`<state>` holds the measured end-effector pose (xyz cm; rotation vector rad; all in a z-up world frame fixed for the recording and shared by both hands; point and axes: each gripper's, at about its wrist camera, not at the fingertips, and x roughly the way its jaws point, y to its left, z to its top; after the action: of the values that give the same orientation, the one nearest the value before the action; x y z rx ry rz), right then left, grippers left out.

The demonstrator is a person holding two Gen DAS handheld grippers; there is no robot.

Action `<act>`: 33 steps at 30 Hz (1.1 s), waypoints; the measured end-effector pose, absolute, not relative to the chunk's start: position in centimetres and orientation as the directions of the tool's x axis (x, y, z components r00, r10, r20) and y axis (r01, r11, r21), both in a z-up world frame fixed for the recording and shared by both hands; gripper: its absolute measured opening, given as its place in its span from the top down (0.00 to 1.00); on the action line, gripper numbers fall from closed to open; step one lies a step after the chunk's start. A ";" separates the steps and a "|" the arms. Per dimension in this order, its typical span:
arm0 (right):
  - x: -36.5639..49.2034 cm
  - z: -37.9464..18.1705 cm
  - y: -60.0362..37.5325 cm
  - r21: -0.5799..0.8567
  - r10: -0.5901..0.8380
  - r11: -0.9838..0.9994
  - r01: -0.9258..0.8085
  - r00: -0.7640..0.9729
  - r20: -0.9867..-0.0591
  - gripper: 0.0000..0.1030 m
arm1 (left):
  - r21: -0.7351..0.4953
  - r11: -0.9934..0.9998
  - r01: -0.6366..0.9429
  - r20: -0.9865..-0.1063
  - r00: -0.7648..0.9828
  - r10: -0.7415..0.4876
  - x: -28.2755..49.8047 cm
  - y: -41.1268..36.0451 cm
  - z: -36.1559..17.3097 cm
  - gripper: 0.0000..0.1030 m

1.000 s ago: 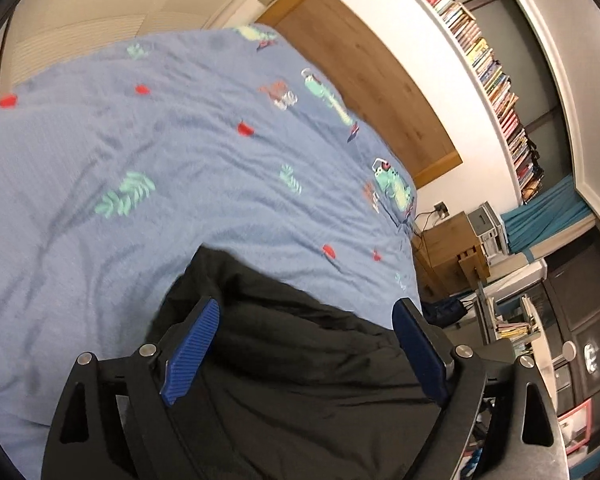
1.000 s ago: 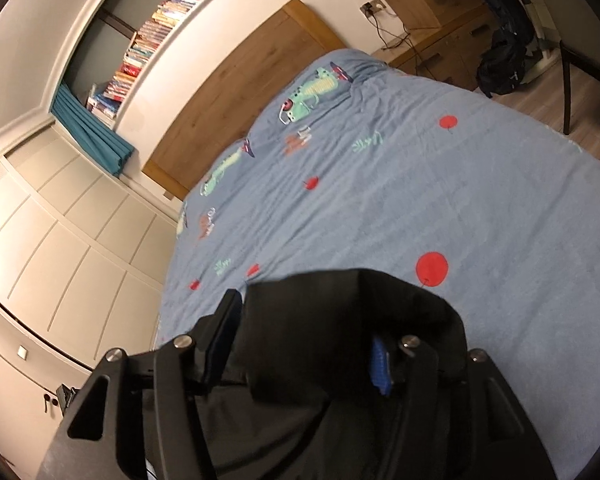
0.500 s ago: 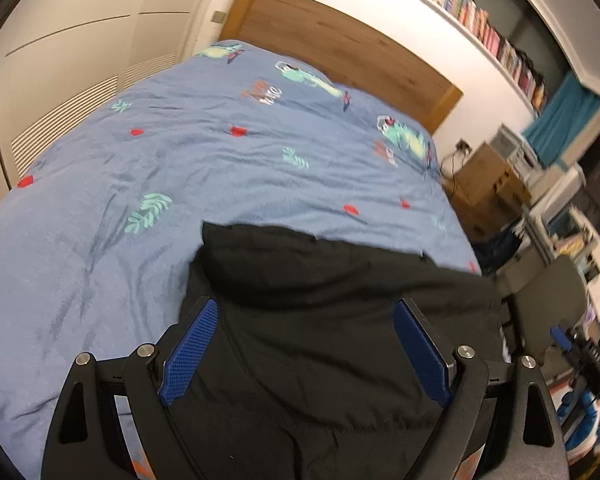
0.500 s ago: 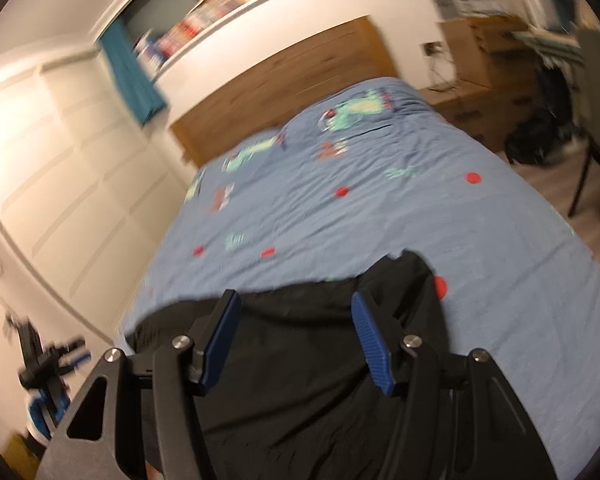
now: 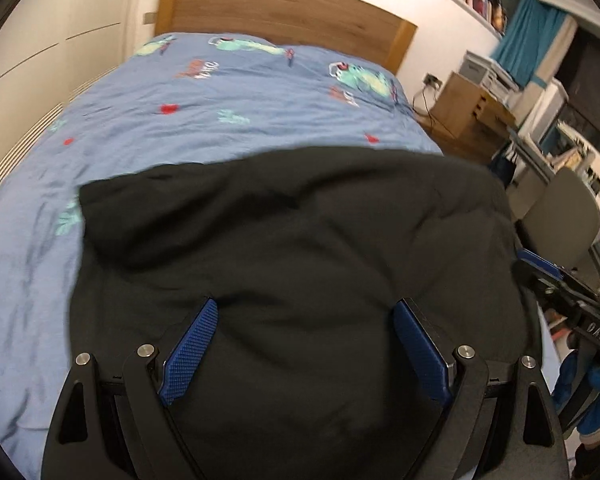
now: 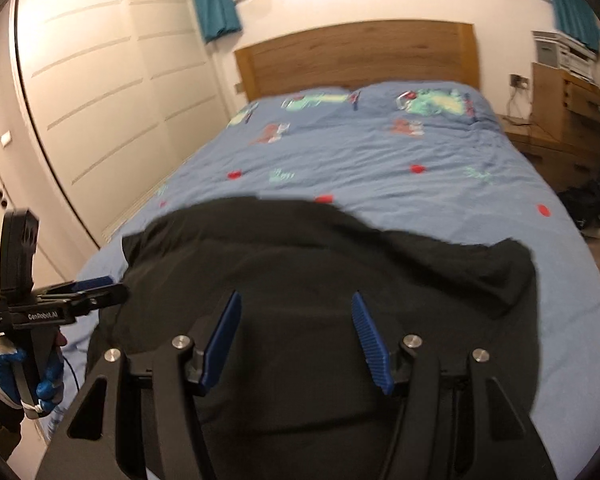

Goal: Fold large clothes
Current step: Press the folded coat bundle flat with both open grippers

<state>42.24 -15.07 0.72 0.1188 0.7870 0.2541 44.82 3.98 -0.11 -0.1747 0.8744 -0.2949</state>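
A large black garment (image 5: 300,232) lies spread across the foot of a bed with a blue patterned duvet (image 5: 220,120); it also shows in the right wrist view (image 6: 320,260). My left gripper (image 5: 306,316) is open above the garment, its blue pads (image 5: 190,350) wide apart with nothing between them. My right gripper (image 6: 296,312) is open too, over the garment's near part. The left gripper shows from the side in the right wrist view (image 6: 96,288), at the garment's left edge. The right gripper shows at the right edge of the left wrist view (image 5: 548,276).
A wooden headboard (image 6: 356,56) stands at the far end of the bed. White wardrobe doors (image 6: 100,100) run along the left. A wooden bedside unit (image 5: 468,112) and a grey chair (image 5: 560,216) stand at the right, with a dark bag (image 6: 588,204) on the floor.
Both grippers have drawn back and levelled out towards the foot of the bed. The black garment, bunched before, now lies spread wide. The right gripper's jaws have opened off the cloth.
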 end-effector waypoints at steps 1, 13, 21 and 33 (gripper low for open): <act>42.6 0.1 -14.7 0.188 0.262 0.965 -0.183 0.672 -0.693 0.45 | -0.232 0.954 0.189 -0.732 0.612 -0.299 45.4 3.1 -0.6 0.14; 50.4 -5.6 -15.4 0.150 0.197 0.980 -0.128 0.605 -0.772 0.45 | -0.114 0.982 0.152 -0.774 0.606 -0.184 52.7 0.4 -3.5 0.03; 54.9 -8.6 -16.2 0.135 0.170 0.985 -0.105 0.580 -0.797 0.45 | -0.143 0.983 0.117 -0.808 0.559 -0.185 57.1 0.3 -6.1 0.01; 54.4 -9.5 -23.7 0.146 0.126 0.989 -0.010 0.565 -0.815 0.45 | -0.190 0.980 0.059 -0.833 0.518 -0.193 57.7 6.8 -6.2 0.01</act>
<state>54.40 -23.67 -9.49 0.1296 0.9674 0.0800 57.70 6.81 -6.19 -0.1441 1.0160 -0.1517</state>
